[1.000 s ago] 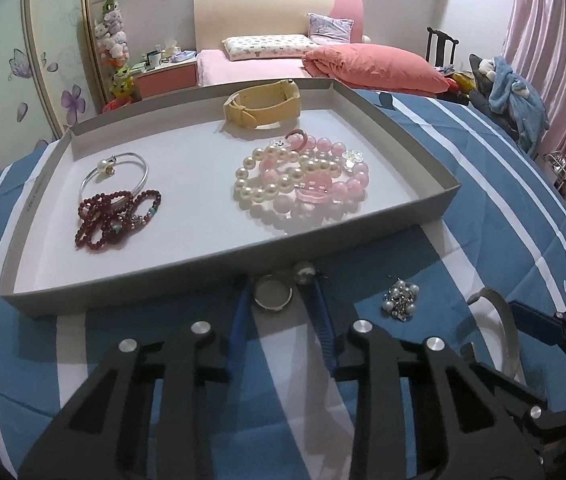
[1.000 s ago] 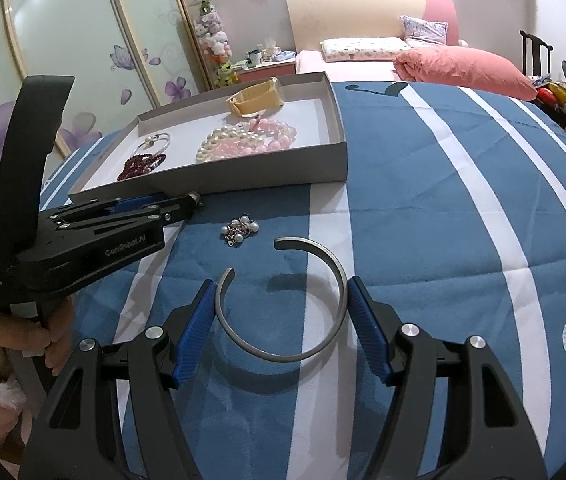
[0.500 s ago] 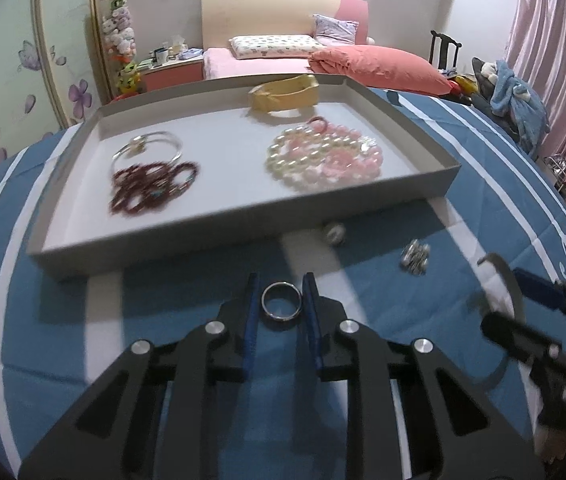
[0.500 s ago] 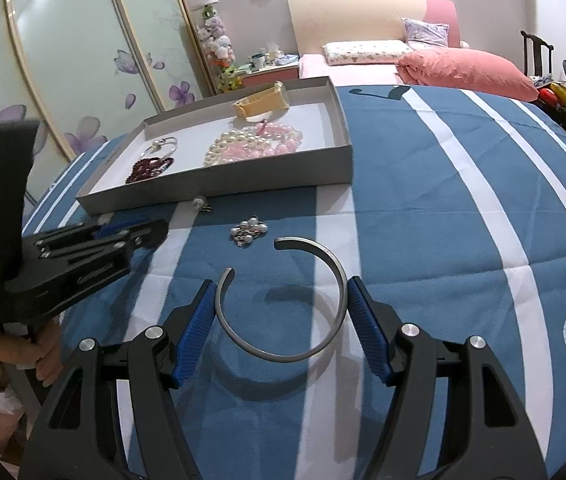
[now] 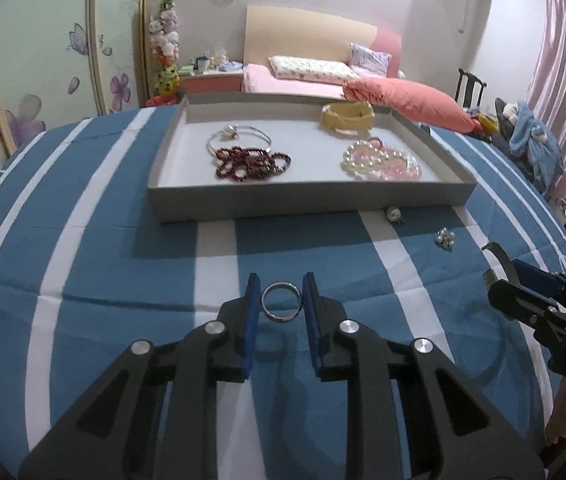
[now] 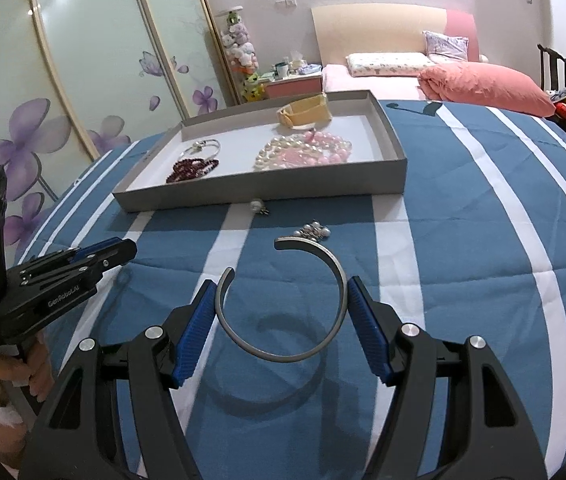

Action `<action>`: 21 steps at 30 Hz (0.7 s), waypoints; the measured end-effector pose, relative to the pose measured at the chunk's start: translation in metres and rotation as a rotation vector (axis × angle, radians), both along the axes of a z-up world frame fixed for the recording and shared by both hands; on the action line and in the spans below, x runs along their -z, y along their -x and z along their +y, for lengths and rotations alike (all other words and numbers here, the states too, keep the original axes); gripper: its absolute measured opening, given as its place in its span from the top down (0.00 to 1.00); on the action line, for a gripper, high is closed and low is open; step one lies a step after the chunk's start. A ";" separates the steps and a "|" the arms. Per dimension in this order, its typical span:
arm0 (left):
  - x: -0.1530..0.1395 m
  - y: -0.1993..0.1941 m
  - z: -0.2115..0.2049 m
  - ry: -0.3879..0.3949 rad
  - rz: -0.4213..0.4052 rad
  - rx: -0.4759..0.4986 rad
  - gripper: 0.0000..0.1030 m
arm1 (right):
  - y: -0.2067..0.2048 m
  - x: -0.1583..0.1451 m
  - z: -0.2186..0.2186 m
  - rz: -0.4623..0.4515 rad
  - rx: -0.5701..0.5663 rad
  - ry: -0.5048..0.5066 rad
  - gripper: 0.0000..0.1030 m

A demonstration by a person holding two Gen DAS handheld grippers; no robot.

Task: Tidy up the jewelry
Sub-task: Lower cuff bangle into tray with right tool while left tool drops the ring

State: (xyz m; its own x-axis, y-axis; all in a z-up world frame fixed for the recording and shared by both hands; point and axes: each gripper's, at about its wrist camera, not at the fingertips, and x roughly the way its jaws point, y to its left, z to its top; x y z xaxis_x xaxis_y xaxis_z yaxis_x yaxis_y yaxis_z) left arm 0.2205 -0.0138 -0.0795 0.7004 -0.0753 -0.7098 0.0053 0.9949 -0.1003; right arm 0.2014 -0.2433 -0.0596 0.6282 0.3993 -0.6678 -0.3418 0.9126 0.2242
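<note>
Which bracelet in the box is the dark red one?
The dark red beaded bracelet lies at the left of the grey box, just in front of the thin silver bangle. The pearl and pink bracelets are pale, at the right.

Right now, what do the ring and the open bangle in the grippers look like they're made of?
Ring: probably polished metal, silvery with bright glints on its band. Open bangle: likely brushed metal, a duller grey, thin rigid band keeping its C shape. The alloy can't be told.

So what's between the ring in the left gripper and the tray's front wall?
Only bare striped bedspread lies between the ring and the tray, per the left wrist view.
</note>
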 end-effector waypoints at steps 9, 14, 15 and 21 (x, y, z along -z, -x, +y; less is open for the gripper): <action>-0.031 0.019 0.001 -0.001 -0.179 -0.034 0.79 | 0.014 -0.031 0.000 -0.163 0.038 -0.047 0.36; -0.054 0.034 -0.001 -0.025 -0.316 -0.060 0.79 | 0.022 -0.049 -0.002 -0.267 0.064 -0.077 0.36; -0.058 0.036 -0.001 -0.029 -0.337 -0.064 0.79 | 0.023 -0.052 -0.003 -0.286 0.070 -0.087 0.36; -0.074 0.045 -0.004 -0.038 -0.419 -0.081 0.79 | 0.023 -0.065 -0.004 -0.360 0.096 -0.115 0.36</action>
